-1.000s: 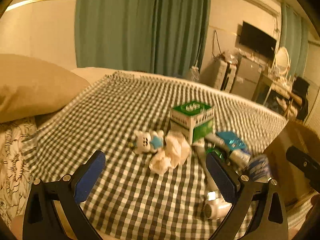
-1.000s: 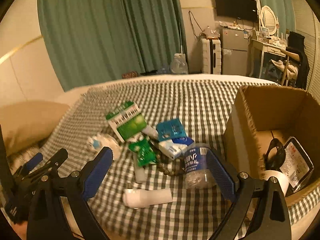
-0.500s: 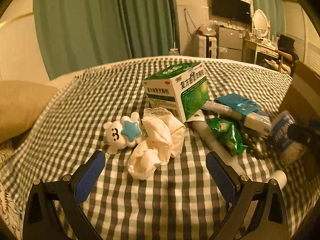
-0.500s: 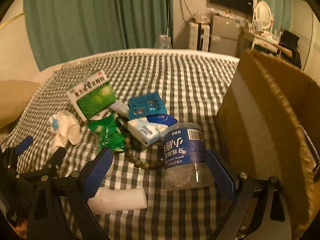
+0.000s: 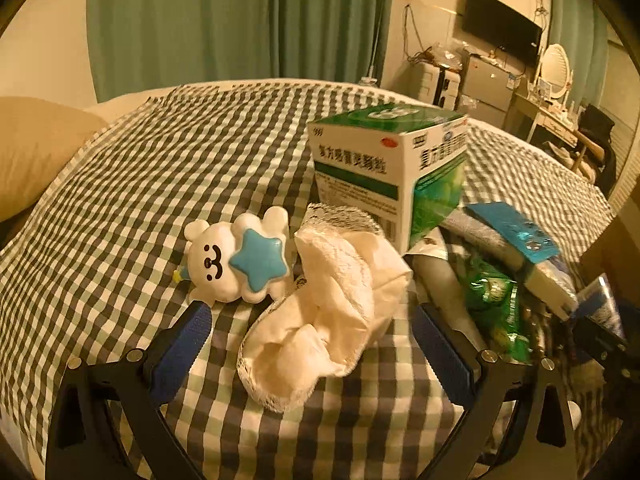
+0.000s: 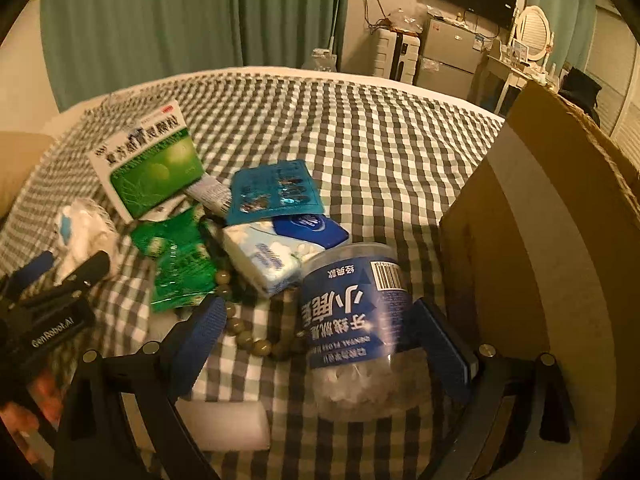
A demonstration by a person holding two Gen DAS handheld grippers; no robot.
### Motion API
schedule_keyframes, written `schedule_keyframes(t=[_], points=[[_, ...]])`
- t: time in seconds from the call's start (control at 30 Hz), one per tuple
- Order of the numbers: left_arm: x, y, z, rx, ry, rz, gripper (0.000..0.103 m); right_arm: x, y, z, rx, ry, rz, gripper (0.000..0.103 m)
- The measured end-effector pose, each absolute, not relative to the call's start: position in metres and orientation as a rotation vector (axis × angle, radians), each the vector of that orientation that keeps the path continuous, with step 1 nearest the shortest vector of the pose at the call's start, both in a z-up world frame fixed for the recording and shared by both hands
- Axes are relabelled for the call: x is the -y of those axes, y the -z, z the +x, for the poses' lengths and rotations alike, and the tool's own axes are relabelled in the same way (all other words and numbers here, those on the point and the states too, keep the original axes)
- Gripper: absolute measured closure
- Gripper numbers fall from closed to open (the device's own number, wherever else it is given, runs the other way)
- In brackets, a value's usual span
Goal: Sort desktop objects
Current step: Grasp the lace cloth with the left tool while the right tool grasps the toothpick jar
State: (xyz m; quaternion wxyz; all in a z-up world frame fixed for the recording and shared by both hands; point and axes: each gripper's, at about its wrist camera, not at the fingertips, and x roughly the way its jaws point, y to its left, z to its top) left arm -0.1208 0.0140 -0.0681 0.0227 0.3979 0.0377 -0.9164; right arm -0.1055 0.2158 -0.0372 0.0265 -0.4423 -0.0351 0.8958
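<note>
Both grippers spread wide over clutter on the checked cloth

The left gripper (image 5: 312,344) frames a crumpled white cloth (image 5: 324,312) beside the bear toy (image 5: 236,258) and green box (image 5: 384,168); the right gripper (image 6: 320,336) straddles a tipped blue jar (image 6: 356,312) lying near the cardboard box (image 6: 552,248), touching neither blue pad

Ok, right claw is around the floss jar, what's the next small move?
Probably close the right claw on the jar: it lies between the open pads, untouched by either. The box stands just right of it, ready for the drop.
</note>
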Motion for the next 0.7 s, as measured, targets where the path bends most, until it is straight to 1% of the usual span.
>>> schedule_keyframes(t=[0.07,0.1,0.13,0.17,0.2,0.23,0.27,0.3,0.37,0.4,0.7], points=[[-0.009,0.073,-0.124,-0.17,2.824,1.28,0.013,-0.216,0.044,-0.113,0.12,-2.754,-1.399,0.012],[-0.005,0.076,-0.126,-0.222,2.809,1.303,0.026,-0.219,0.047,-0.115,0.11,-2.744,-1.422,0.014],[-0.003,0.077,-0.126,-0.237,2.798,1.304,0.034,-0.221,0.051,-0.117,0.097,-2.729,-1.447,0.02],[-0.002,0.078,-0.125,-0.232,2.791,1.301,0.037,-0.225,0.055,-0.119,0.073,-2.713,-1.472,0.025],[-0.001,0.078,-0.125,-0.216,2.788,1.301,0.043,-0.231,0.058,-0.12,0.01,-2.707,-1.507,0.03],[-0.001,0.077,-0.124,-0.211,2.788,1.297,0.053,-0.236,0.058,-0.119,-0.05,-2.712,-1.511,0.03],[-0.001,0.076,-0.122,-0.218,2.798,1.29,0.06,-0.241,0.056,-0.118,-0.109,-2.722,-1.509,0.031],[0.001,0.075,-0.122,-0.224,2.807,1.286,0.071,-0.243,0.055,-0.117,-0.148,-2.732,-1.516,0.031],[0.0,0.073,-0.118,-0.217,2.826,1.265,0.076,-0.241,0.054,-0.113,-0.126,-2.737,-1.512,0.031],[0.0,0.071,-0.116,-0.207,2.832,1.251,0.081,-0.238,0.053,-0.109,-0.105,-2.744,-1.507,0.031],[0.003,0.051,-0.09,-0.218,2.864,1.211,0.081,-0.216,0.034,-0.098,-0.03,-2.802,-1.46,0.034]])
